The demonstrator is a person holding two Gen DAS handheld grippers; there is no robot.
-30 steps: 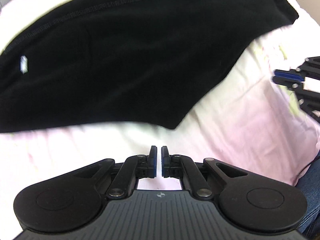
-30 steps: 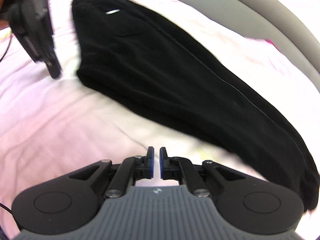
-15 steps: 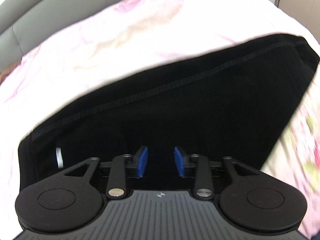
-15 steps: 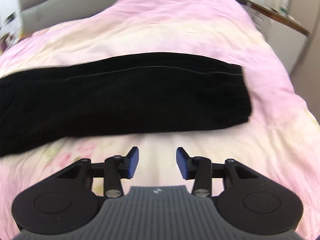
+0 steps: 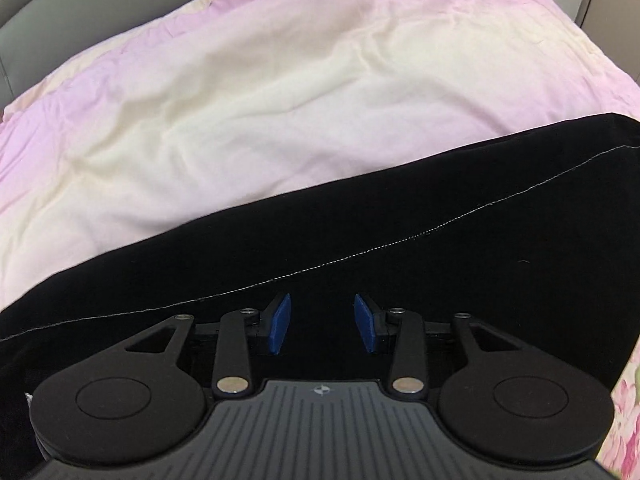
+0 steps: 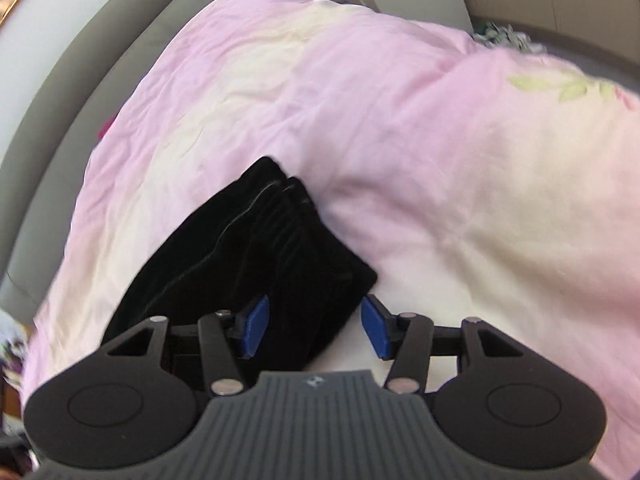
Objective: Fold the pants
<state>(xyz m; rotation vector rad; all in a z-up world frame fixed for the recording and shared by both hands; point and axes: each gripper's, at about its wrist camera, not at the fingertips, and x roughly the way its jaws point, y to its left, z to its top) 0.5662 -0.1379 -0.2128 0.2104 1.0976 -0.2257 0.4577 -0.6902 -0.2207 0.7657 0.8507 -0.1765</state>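
Observation:
Black pants (image 5: 400,216) lie flat on a pink and cream bedspread (image 5: 280,80), with a thin pale seam line running across them. My left gripper (image 5: 323,328) is open, its blue pads just above the pants' near part. In the right wrist view the pants' cuff end (image 6: 276,236) lies bunched in ridges. My right gripper (image 6: 316,330) is open and straddles the cuff's near right edge, with the left pad over the cloth and the right pad over the bedspread (image 6: 440,160).
A grey padded headboard (image 6: 80,72) curves behind the bed. A flower-printed part of the cover (image 5: 628,412) shows at the lower right in the left wrist view. Furniture and clutter (image 6: 500,36) stand beyond the bed.
Both grippers went from shut to open. Both moved in close over the pants: the left over the wide part, the right onto the cuff end.

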